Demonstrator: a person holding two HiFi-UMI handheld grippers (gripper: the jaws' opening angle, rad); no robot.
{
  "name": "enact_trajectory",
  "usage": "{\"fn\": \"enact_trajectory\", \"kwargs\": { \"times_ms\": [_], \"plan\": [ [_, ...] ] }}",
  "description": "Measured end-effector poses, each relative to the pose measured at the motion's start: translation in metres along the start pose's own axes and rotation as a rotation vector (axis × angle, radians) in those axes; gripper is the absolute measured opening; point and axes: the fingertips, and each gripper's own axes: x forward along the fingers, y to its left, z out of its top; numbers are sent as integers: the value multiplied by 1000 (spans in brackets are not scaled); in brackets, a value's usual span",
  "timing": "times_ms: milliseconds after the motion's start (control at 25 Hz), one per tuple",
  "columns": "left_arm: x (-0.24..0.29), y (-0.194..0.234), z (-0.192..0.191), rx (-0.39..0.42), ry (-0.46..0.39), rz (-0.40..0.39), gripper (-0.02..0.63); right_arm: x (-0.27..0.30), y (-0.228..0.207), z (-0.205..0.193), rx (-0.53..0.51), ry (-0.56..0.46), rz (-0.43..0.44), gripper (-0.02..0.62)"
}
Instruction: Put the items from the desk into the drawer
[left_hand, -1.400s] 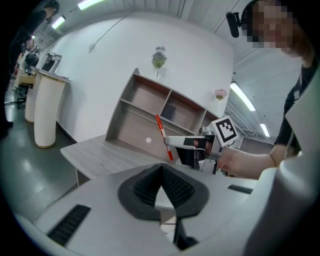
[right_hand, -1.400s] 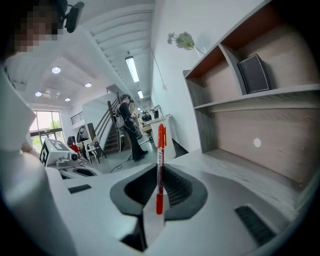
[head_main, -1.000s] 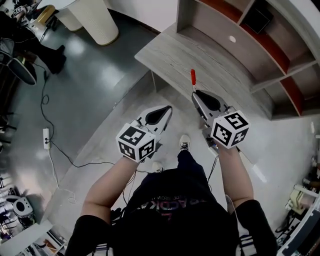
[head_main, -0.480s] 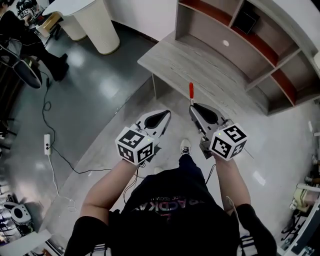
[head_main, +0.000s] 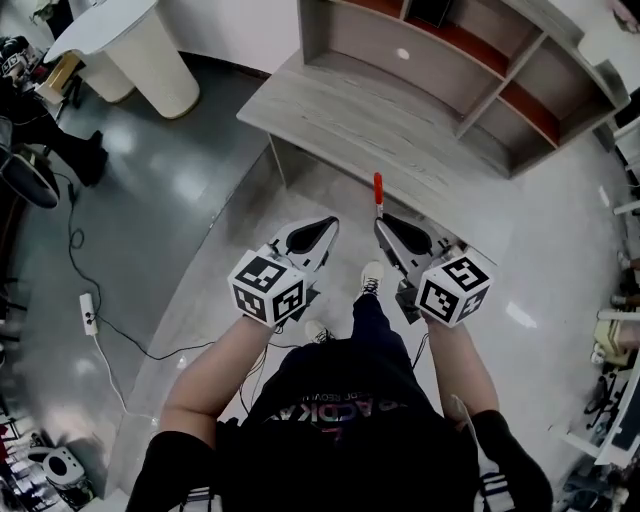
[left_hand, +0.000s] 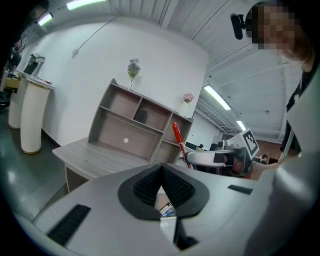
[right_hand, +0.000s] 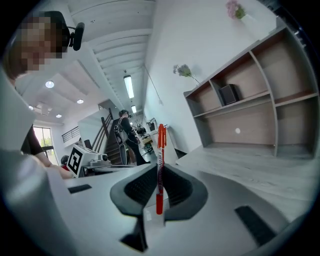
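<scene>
A red pen (head_main: 378, 190) stands upright out of my right gripper (head_main: 381, 222), which is shut on its lower part; in the right gripper view the pen (right_hand: 160, 160) runs between the closed jaws of that gripper (right_hand: 160, 175). My left gripper (head_main: 332, 222) hangs beside it with its jaws closed on nothing, as the left gripper view (left_hand: 161, 172) confirms. Both are held in the air in front of the grey wooden desk (head_main: 400, 125), apart from it. The desk top (left_hand: 95, 155) looks bare. No drawer shows in any view.
A shelf unit (head_main: 470, 60) stands on the back of the desk, with a dark box (head_main: 430, 10) and a small white round mark (head_main: 402, 54). A white pedestal table (head_main: 130, 45) stands at the far left. A power strip (head_main: 88, 312) and its cable lie on the floor.
The desk has slid up and away in the head view, so more of it and the shelf shows. Both grippers keep their pose, and the right still holds the pen.
</scene>
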Motion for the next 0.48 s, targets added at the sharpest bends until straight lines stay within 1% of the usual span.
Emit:
{"fn": "enact_trajectory", "kwargs": {
  "times_ms": [240,480],
  "plan": [
    [27,-43,-15,7,31,-81,5,-53,-28,-19,35,7,-104,52],
    [53,-72,-30,20,67,-116,5,-92,-59,-36,74,10,-167,52]
  ]
}}
